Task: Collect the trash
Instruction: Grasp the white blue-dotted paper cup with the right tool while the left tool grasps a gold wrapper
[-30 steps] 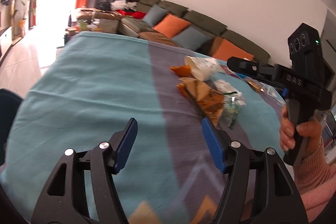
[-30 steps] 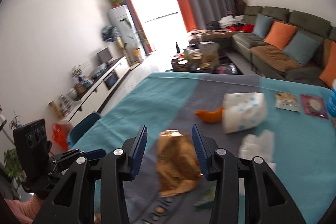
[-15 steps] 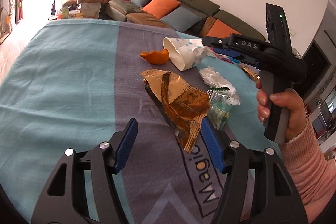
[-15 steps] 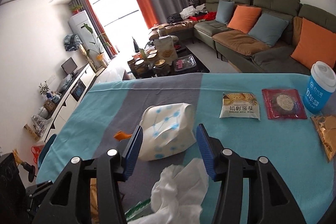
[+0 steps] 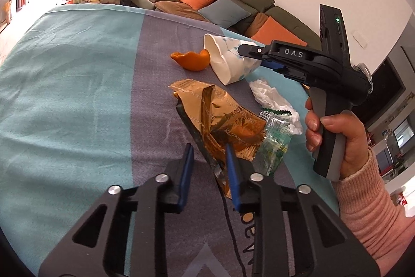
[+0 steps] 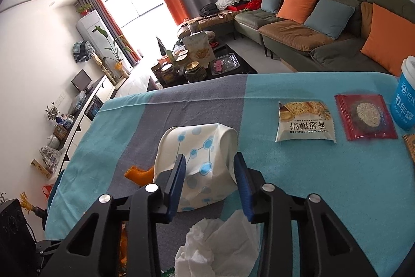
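Observation:
A crumpled gold wrapper point(image 5: 223, 116) lies on the grey stripe of the tablecloth. My left gripper point(image 5: 208, 160) is half closed, its fingers on either side of the wrapper's near end, with a gap still between them. A crushed white paper cup with blue dots point(image 6: 199, 157) lies on its side; it also shows in the left wrist view point(image 5: 228, 61). My right gripper point(image 6: 210, 173) is open, its fingers straddling the cup. An orange peel point(image 5: 192, 60), a crumpled white tissue point(image 5: 269, 98) and a green clear wrapper point(image 5: 275, 142) lie nearby.
A cracker packet point(image 6: 303, 123), a red snack packet point(image 6: 365, 116) and an upright blue cup point(image 6: 406, 98) stand on the teal cloth point(image 6: 311, 186) at the right. A sofa with cushions point(image 6: 324, 25) and a cluttered coffee table point(image 6: 197, 61) lie beyond the table.
My left gripper has moved in over the gold wrapper and its fingers have narrowed. My right gripper has swung from the wrapper to the paper cup and come down around it.

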The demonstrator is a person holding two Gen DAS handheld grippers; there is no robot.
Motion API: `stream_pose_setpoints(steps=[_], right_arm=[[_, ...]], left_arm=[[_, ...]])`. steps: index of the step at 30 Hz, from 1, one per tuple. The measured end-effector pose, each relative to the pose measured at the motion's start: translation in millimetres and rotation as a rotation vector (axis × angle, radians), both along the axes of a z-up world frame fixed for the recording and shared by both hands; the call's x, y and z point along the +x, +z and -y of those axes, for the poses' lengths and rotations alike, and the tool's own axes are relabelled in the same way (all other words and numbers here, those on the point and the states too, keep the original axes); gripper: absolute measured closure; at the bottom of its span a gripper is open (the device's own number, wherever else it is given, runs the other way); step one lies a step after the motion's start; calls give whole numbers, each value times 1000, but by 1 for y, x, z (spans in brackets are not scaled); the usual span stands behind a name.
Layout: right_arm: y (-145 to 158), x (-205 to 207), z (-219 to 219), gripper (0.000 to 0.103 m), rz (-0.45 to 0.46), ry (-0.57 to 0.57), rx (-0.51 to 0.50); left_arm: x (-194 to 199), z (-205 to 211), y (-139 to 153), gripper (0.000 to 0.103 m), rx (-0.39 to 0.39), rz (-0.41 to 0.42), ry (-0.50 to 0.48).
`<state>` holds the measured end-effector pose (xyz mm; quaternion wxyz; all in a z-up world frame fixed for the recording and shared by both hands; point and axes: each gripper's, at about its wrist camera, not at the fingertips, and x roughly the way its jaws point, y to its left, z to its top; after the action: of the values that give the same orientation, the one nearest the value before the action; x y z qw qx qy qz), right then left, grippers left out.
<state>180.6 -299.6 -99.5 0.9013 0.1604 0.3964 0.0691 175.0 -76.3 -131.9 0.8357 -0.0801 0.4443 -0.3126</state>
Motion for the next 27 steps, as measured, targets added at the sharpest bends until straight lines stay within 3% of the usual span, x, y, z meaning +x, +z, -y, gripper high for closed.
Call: stream_pose_setpoints(steps=[5,15,27], right_arm=[[2,-3,1,79,13,-1,4],[11,-18,7,88,62,-7,42],[32,-42,2,89,135,8,83]], left_arm=[[-1,2,0,94,-1,9,-16],[-5,-13,10,99,-20,47,1],[-21,-47,24,101,-7,113,53]])
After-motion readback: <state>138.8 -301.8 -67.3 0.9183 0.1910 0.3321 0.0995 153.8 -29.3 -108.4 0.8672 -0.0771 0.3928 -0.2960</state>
